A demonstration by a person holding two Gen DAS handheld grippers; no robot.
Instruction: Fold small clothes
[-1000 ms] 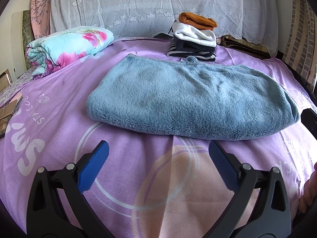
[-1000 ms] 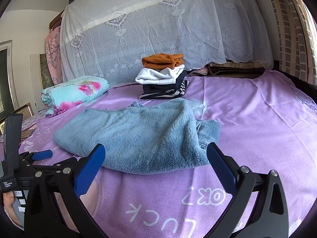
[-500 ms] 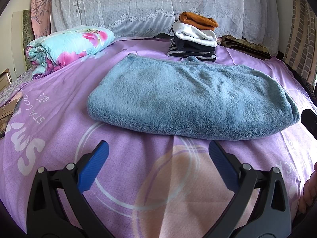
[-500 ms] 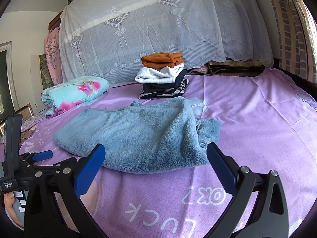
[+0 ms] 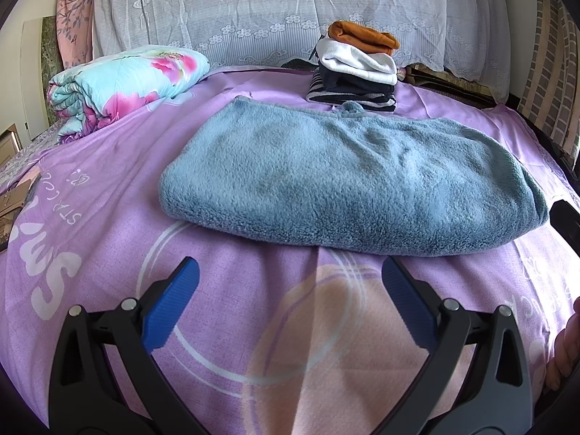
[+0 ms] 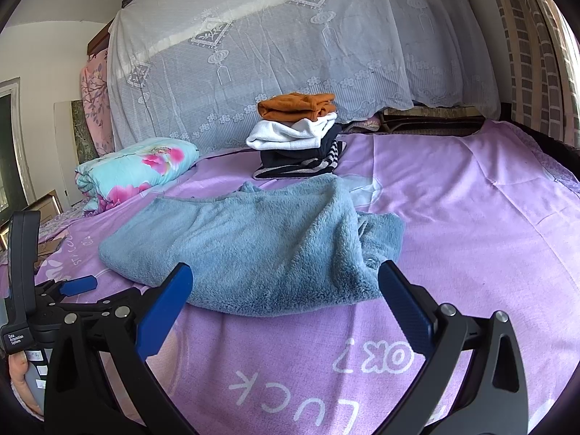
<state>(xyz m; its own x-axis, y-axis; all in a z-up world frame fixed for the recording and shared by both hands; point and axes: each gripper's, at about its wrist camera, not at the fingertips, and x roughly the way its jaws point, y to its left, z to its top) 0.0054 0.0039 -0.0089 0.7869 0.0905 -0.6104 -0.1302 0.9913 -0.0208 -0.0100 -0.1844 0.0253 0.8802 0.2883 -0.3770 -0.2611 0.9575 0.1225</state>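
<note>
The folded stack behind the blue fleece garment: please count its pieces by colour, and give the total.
Stack of folded clothes, top to bottom:
Orange: 1
White: 1
Dark navy: 1
Black-and-white striped: 1
Total: 4 that can be seen; more could be hidden between them.

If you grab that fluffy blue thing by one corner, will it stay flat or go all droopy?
Probably droopy: the fluffy blue garment lies soft and rumpled, bunched at one end. It looks thick, so likely a bit heavy for clothing. Its fuzzy pile should grip the purple sheet rather than slide.
</note>
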